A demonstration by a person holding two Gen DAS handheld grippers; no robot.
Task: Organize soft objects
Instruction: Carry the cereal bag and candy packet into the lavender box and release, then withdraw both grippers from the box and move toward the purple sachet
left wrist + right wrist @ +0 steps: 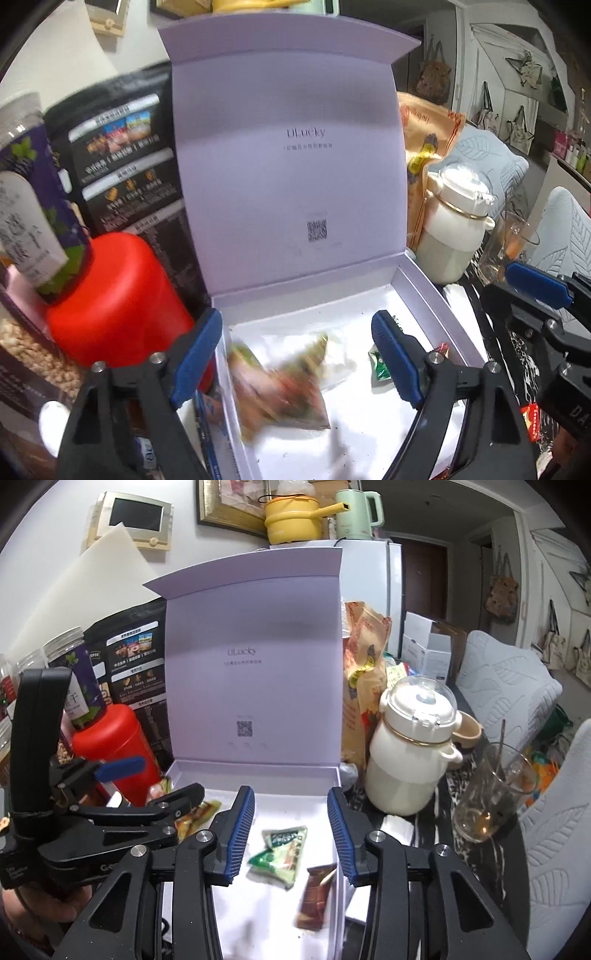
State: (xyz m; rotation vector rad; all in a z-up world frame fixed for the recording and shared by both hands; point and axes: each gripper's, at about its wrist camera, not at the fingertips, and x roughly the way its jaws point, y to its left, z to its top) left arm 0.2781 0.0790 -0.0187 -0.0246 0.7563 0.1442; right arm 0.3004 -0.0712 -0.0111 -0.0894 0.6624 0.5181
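A lilac gift box [436,295] lies with its lid standing upright. My left gripper [297,354] hangs open over the box's left half. Below its fingers, untouched by the pads, is a blurred orange-green snack packet [280,384]. A small green packet [378,365] lies by the right finger. In the right wrist view my right gripper [291,834] is open above the box floor [258,915]. Under it lie green-white packets [284,853] and a blurred brown packet [317,897], with nothing pressed between the pads. The left gripper [147,786] shows at the left, above a yellowish packet [195,816].
A red canister [118,306], a purple-labelled jar [33,192] and a black snack bag [122,158] crowd the box's left side. To its right stand an orange bag [364,672], a cream bottle [410,753] and a glass with a spoon [491,797].
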